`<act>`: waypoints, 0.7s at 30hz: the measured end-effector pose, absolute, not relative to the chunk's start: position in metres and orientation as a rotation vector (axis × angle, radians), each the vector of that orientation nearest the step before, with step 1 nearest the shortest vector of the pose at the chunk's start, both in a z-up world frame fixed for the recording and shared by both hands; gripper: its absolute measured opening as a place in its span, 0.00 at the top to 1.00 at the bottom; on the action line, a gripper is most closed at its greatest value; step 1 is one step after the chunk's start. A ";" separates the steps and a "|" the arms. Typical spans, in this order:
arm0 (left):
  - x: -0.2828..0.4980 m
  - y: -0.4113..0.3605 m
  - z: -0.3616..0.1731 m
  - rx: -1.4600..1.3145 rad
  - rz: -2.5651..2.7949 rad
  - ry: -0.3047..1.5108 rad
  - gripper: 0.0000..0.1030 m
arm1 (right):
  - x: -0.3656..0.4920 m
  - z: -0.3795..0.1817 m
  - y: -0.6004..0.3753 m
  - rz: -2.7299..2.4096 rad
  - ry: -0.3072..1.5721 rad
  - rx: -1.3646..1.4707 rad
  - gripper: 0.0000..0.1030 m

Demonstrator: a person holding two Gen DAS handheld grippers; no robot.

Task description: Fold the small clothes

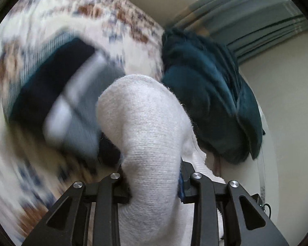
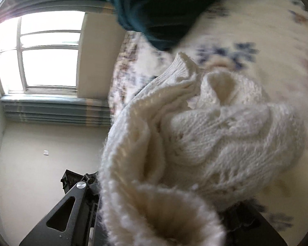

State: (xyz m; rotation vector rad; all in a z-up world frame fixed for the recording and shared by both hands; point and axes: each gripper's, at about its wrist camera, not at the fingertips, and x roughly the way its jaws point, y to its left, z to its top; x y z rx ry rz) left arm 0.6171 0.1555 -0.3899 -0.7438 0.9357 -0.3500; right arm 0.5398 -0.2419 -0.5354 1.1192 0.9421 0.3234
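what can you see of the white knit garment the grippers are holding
The white knit garment looks like soft cream wool, part plain stitch, part openwork, with a ribbed cuff. It hangs bunched and draped, not folded. The left gripper is clamped on one thick fold, the right gripper on another. A patterned cover lies behind it.

bright window (image 2: 49, 53) daylight, heavy motion blur

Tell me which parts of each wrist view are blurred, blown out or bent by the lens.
Left wrist view: the patterned rug and folded dark clothes smear with motion blur, while the white knit garment stays sharp. Right wrist view: the window is blown out white, its frame bows from fisheye distortion, and the rug is soft.
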 end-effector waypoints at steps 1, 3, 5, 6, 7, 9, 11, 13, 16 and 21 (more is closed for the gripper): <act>0.637 0.171 -0.382 -0.714 -0.346 0.925 0.73 | 0.558 -0.530 -0.224 0.338 0.921 1.134 0.78; 0.670 0.197 -0.372 -0.655 -0.336 0.914 0.73 | 0.591 -0.525 -0.194 0.360 0.888 1.142 0.78; 0.703 0.223 -0.371 -0.592 -0.325 0.916 0.73 | 0.630 -0.523 -0.157 0.387 0.851 1.161 0.78; 0.720 0.233 -0.373 -0.558 -0.321 0.921 0.73 | 0.646 -0.524 -0.141 0.395 0.841 1.168 0.78; 0.735 0.244 -0.378 -0.519 -0.312 0.930 0.73 | 0.663 -0.527 -0.125 0.404 0.835 1.171 0.78; 0.760 0.263 -0.399 -0.477 -0.299 0.966 0.73 | 0.699 -0.536 -0.090 0.413 0.816 1.169 0.78; 0.777 0.277 -0.433 -0.456 -0.265 1.028 0.71 | 0.728 -0.556 -0.062 0.408 0.826 1.167 0.78; 0.788 0.288 -0.462 -0.462 -0.251 1.084 0.63 | 0.750 -0.584 -0.039 0.384 0.860 1.162 0.78; 0.778 0.304 -0.470 -0.502 -0.256 1.074 0.47 | 0.761 -0.619 -0.021 0.322 0.930 1.110 0.72; 0.744 0.303 -0.446 -0.395 -0.165 1.027 0.26 | 0.748 -0.630 -0.024 0.241 1.044 0.993 0.44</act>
